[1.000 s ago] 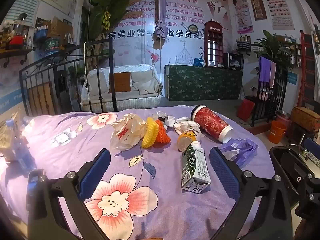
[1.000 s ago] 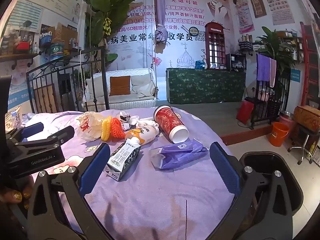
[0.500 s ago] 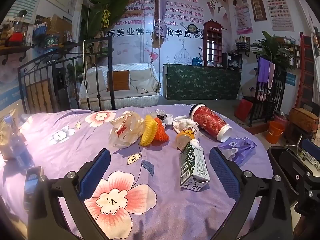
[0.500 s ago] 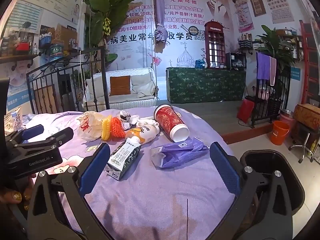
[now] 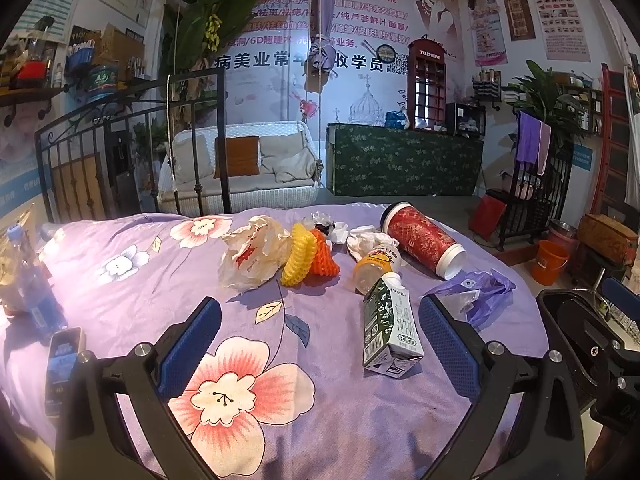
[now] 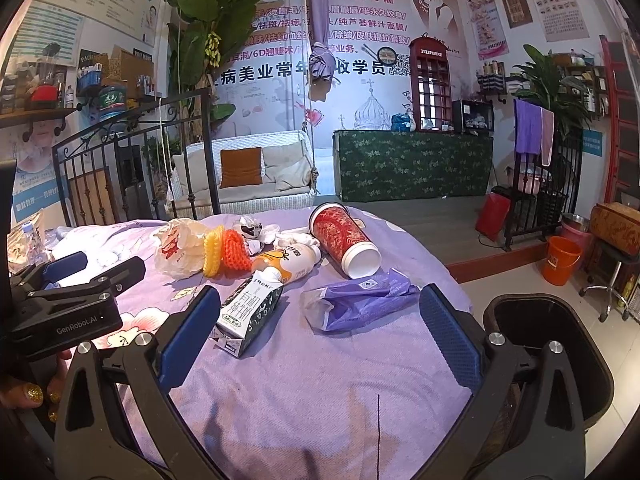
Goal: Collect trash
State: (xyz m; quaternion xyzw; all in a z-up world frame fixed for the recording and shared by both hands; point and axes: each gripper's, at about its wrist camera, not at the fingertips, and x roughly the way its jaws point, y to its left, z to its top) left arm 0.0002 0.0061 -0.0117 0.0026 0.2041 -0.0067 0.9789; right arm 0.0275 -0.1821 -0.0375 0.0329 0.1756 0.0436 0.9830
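Trash lies on a purple flowered tablecloth (image 5: 120,280): a green-white milk carton (image 5: 390,322) (image 6: 248,312), an orange drink bottle (image 5: 374,268) (image 6: 286,260), a red paper cup (image 5: 424,240) (image 6: 344,238) on its side, a purple plastic wrapper (image 5: 476,290) (image 6: 360,304), a crumpled white bag (image 5: 252,252) (image 6: 176,250), yellow and orange foam nets (image 5: 308,254) (image 6: 226,252) and crumpled tissues (image 5: 362,238). My left gripper (image 5: 320,346) is open, empty, near the carton. My right gripper (image 6: 320,336) is open, empty, before the wrapper. A black bin (image 6: 560,344) stands right of the table.
A blue water bottle (image 5: 28,276) and a dark phone-like item (image 5: 62,364) lie at the table's left. An iron railing (image 5: 120,152), a white sofa (image 5: 248,168), a green counter (image 5: 404,160) and an orange bucket (image 6: 562,260) stand beyond. The left gripper shows in the right view (image 6: 68,292).
My left gripper has drifted slightly, so the trash sits a little lower and left in its view. The right gripper has barely moved. Nothing was grasped.
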